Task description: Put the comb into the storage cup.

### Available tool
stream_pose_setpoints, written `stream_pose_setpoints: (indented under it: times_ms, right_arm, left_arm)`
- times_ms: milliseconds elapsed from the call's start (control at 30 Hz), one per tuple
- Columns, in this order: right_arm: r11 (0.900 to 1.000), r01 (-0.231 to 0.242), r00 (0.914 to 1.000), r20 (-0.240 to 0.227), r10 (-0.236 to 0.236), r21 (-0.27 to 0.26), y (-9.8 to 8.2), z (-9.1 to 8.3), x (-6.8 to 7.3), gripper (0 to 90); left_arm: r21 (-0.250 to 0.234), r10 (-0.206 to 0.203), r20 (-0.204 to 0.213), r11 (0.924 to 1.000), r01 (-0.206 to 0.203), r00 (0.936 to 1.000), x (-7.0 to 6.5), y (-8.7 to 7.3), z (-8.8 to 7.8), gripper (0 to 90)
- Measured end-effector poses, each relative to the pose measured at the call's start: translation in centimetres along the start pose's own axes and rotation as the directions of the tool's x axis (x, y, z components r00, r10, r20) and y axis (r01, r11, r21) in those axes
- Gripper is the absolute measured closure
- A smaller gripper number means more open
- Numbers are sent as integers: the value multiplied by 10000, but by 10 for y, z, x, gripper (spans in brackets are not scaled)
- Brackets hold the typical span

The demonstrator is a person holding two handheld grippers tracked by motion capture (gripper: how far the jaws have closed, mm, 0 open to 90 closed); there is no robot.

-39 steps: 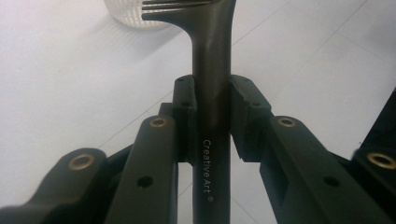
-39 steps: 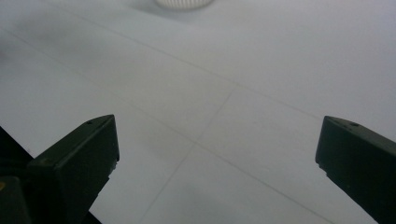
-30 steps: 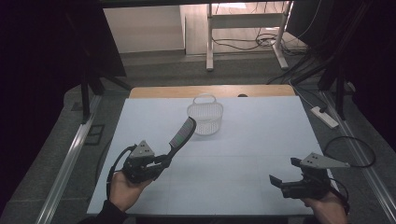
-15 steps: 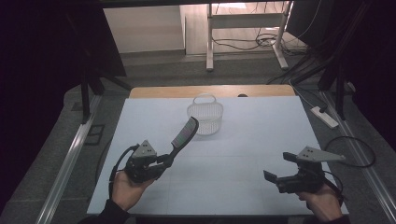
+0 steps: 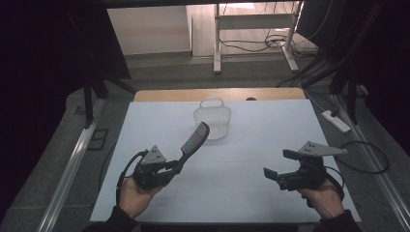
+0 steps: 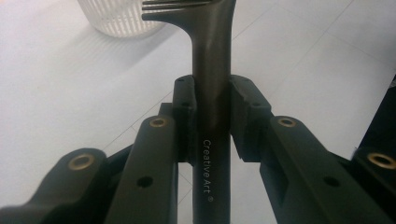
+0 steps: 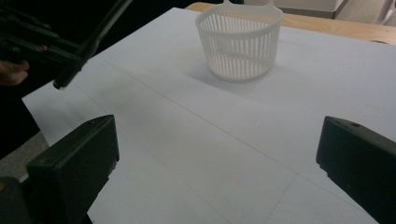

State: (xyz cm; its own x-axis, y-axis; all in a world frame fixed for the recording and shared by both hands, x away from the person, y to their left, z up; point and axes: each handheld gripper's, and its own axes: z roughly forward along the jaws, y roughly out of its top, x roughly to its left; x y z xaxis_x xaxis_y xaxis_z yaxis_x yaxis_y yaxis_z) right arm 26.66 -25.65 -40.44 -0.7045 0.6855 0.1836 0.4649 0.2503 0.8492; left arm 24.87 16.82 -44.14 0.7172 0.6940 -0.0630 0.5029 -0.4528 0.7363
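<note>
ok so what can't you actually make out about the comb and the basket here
- Comb: in the left gripper view the top edge cuts off its teeth, and the left gripper covers part of the handle.
- Comb's teeth: too small to count in the high view.
- Basket: its inside floor is hidden by its own wall in the right gripper view.

The only readable text is "Creative Art" with a small registered-trademark sign after it, printed in pale letters on the dark handle of the comb (image 6: 211, 116). The words run lengthwise along the handle, starting just below the spot where the left gripper (image 6: 211, 100) clamps it and reading away from the comb's teeth. The letters are small and thin but legible in the left gripper view; in the high view the handle is too small for them to be read.
</note>
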Motion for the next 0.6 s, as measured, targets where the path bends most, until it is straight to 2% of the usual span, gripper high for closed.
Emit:
stream_pose_setpoints:
  times_ms: [267, 600]
  right_arm:
    - [9999, -163, 9996, -239, 162, -27, 7, 12, 1, 0]
    - [9999, 117, 9987, -498, -114, 68, 18, 28, 6, 0]
  left_arm:
    - [-35, 84, -41, 10000, -84, 10000, -3, 1, 3, 729]
    - [-29, 205, -46, 9998, -205, 9998, -5, 2, 5, 729]
